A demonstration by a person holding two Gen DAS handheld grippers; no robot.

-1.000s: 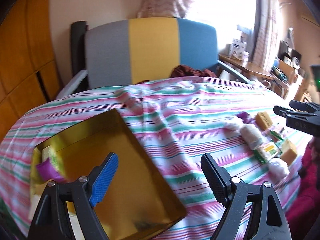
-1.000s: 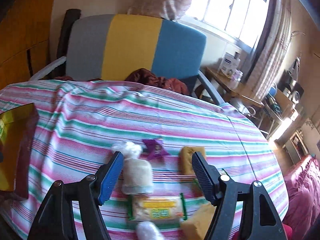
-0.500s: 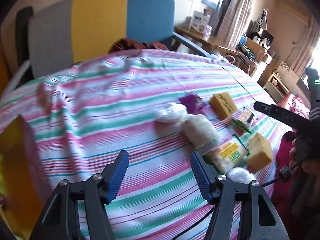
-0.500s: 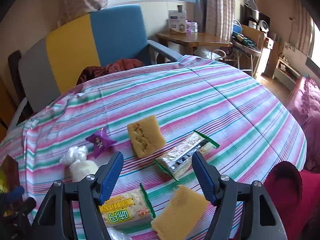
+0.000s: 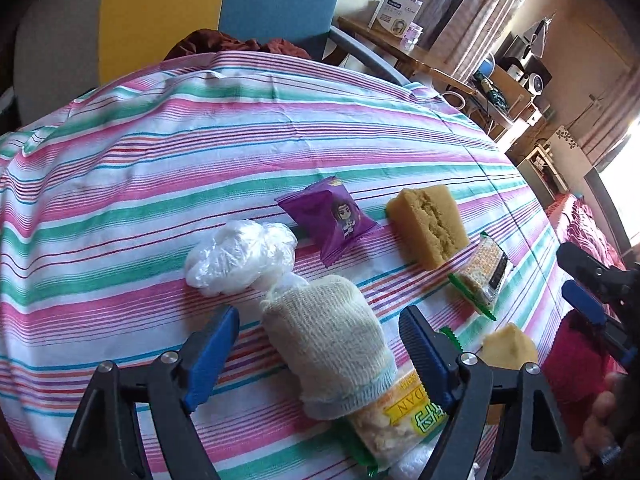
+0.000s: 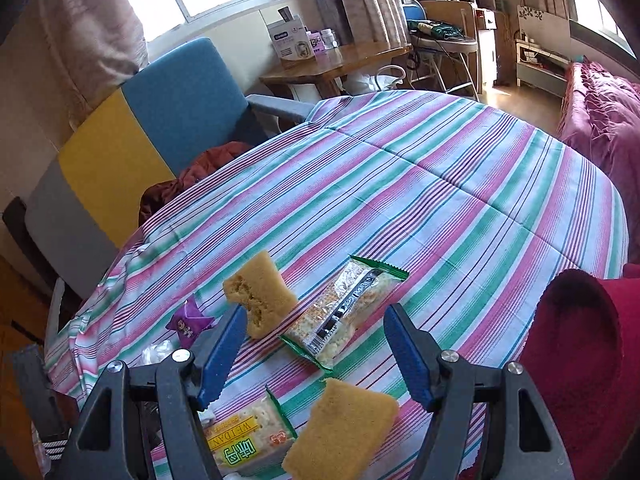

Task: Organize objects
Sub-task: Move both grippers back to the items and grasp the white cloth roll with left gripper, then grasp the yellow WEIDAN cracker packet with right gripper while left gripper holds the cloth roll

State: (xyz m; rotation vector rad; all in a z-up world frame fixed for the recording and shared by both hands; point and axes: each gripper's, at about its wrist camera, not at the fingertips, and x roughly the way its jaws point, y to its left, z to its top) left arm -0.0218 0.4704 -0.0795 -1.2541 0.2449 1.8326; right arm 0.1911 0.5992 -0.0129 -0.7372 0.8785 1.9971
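Observation:
My left gripper (image 5: 320,346) is open, its jaws on either side of a cream gauze bundle (image 5: 328,344) with a white plastic bag (image 5: 240,256) knotted at its far end. Behind lie a purple snack packet (image 5: 332,216), a yellow sponge (image 5: 428,224) and a green-edged cracker pack (image 5: 480,276). My right gripper (image 6: 316,356) is open and empty, low over the cracker pack (image 6: 344,312), between one sponge (image 6: 260,294) and another sponge (image 6: 340,428). A yellow-labelled cracker pack (image 6: 244,440) lies near its left jaw.
The striped tablecloth (image 6: 440,184) covers a round table. A grey, yellow and blue chair (image 5: 168,12) stands behind it with a dark red cloth (image 5: 236,46) on the seat. A red cushion (image 6: 580,360) sits at the table's right edge.
My left gripper has swung right from the gold box to the snack cluster and closed in around the gauze bundle. My right gripper has turned right, over the green-edged cracker pack.

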